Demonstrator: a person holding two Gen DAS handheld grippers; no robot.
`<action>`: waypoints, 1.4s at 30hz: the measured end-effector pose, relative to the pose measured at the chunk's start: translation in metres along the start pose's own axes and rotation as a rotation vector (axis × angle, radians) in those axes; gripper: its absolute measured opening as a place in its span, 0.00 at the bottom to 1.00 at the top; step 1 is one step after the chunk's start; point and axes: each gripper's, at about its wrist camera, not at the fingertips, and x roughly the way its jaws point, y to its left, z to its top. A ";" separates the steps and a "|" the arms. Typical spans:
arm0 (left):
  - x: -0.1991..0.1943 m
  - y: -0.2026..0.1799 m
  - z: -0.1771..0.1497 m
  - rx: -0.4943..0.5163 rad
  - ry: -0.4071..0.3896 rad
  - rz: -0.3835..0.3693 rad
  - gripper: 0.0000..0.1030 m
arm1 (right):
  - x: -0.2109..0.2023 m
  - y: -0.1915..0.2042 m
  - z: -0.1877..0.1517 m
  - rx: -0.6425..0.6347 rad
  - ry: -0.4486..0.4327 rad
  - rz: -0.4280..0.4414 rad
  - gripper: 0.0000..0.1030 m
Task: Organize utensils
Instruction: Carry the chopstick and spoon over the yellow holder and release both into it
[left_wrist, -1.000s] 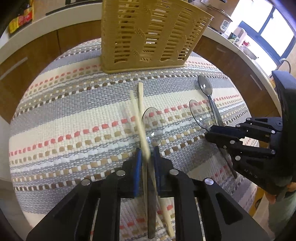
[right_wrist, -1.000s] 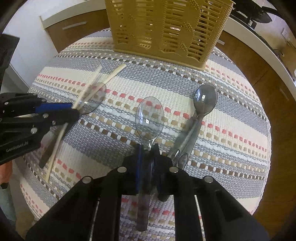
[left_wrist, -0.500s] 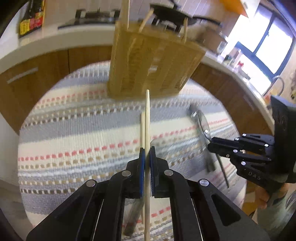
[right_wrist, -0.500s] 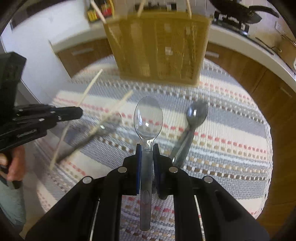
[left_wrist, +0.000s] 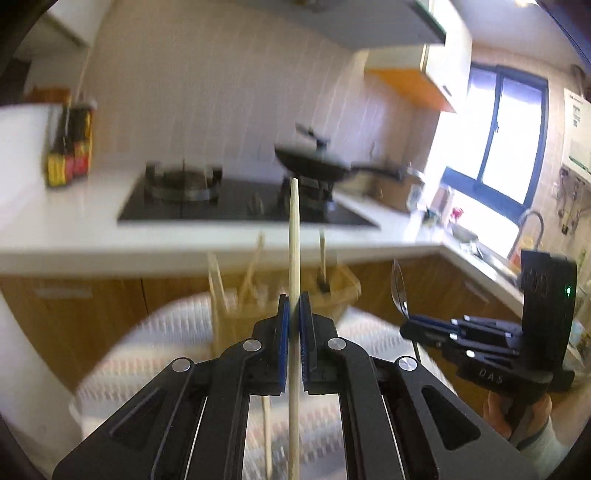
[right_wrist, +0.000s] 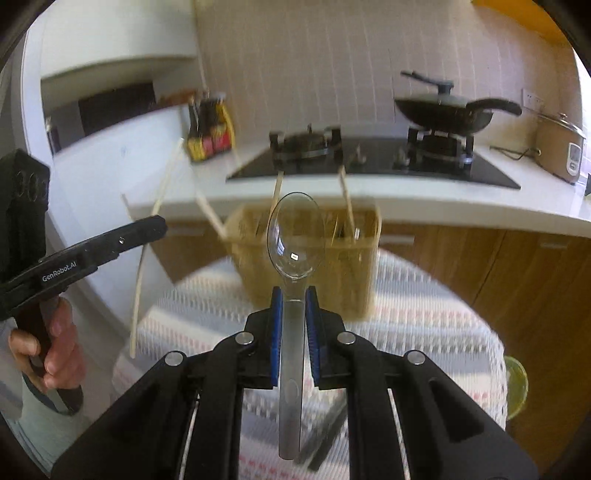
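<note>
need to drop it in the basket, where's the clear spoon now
Right wrist view, centre: the clear spoon is clamped by its handle in the right tool, bowl up in front of the yellow basket.

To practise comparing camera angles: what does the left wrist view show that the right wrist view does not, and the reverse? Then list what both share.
Only the left wrist view: the window, the tap, and the left tongs shut on a chopstick seen close.
Only the right wrist view: the rice cooker, and the right tongs shut on a clear spoon seen close.
Both: the yellow basket, wok, hob, sauce bottles and striped cloth.
</note>
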 end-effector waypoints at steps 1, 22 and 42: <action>-0.001 -0.001 0.009 -0.001 -0.025 0.003 0.03 | 0.001 -0.002 0.007 -0.002 -0.016 -0.006 0.10; 0.092 0.028 0.056 -0.079 -0.255 0.109 0.03 | 0.072 -0.057 0.098 0.040 -0.271 -0.055 0.10; 0.098 0.034 0.024 -0.024 -0.293 0.190 0.15 | 0.097 -0.066 0.057 0.009 -0.274 -0.089 0.11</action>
